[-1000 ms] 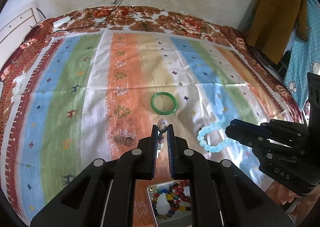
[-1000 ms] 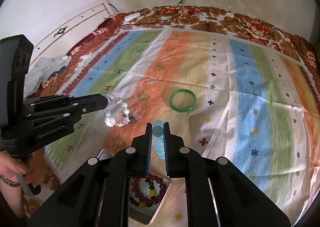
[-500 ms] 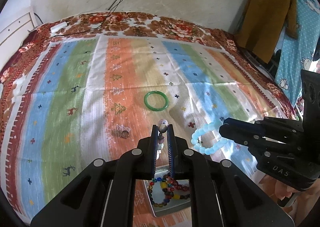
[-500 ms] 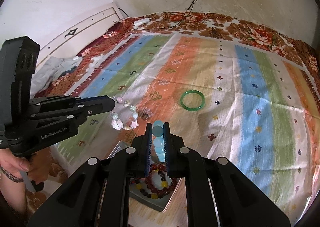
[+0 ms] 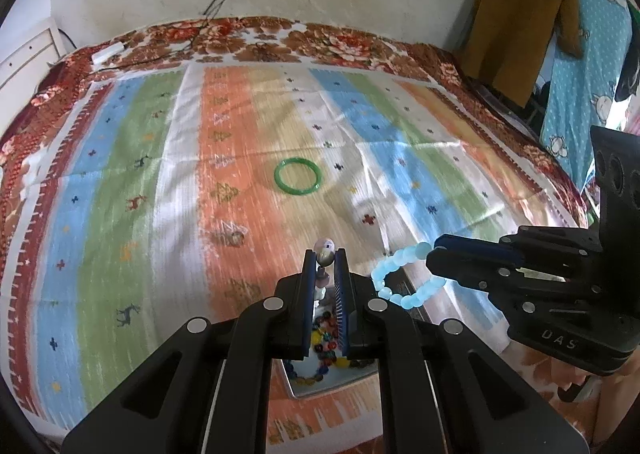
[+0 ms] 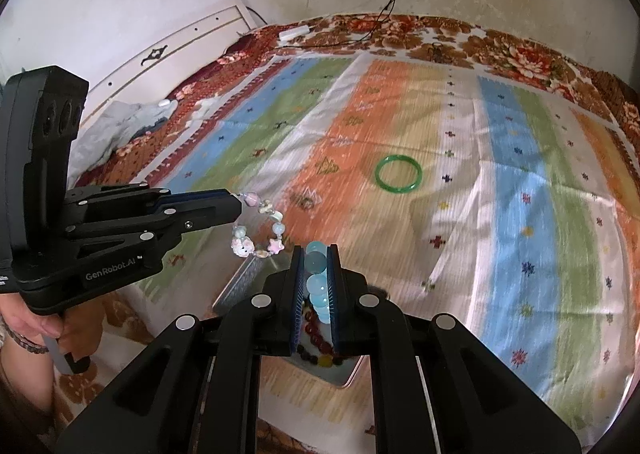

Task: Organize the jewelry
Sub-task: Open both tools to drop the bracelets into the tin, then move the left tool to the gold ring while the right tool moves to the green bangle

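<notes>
Two bracelets are up off the bed at once, one in each of my grippers. My left gripper [image 5: 325, 256] sits at lower centre of its own view, jaws nearly together and clamped on a pastel charm bracelet [image 6: 256, 230]; from the left wrist I only see one pale bead poking above the fingertips, but the right wrist view, at middle left, shows the whole loop of pink and pale charms dangling from the left fingers. My right gripper [image 6: 316, 254] is likewise pinched almost closed on a light blue bead bracelet [image 5: 400, 278], whose loop hangs free from the right fingertips at the right of centre in the left wrist view.

Below both grippers, at the bottom centre of each frame, I see a shiny metal tray [image 6: 240, 286] near the edge of the bed, holding a multicoloured bead bracelet [image 5: 324, 338] and dark red beads, mostly hidden behind my fingers. Both hanging bracelets are above or just beside that tray; I cannot tell if either touches it.

A green bangle [image 5: 298, 176] lies flat on the striped blanket [image 5: 120, 214], well apart from the tray, just above centre of each frame. A small dark item further left on the orange stripe is too blurred to identify.
</notes>
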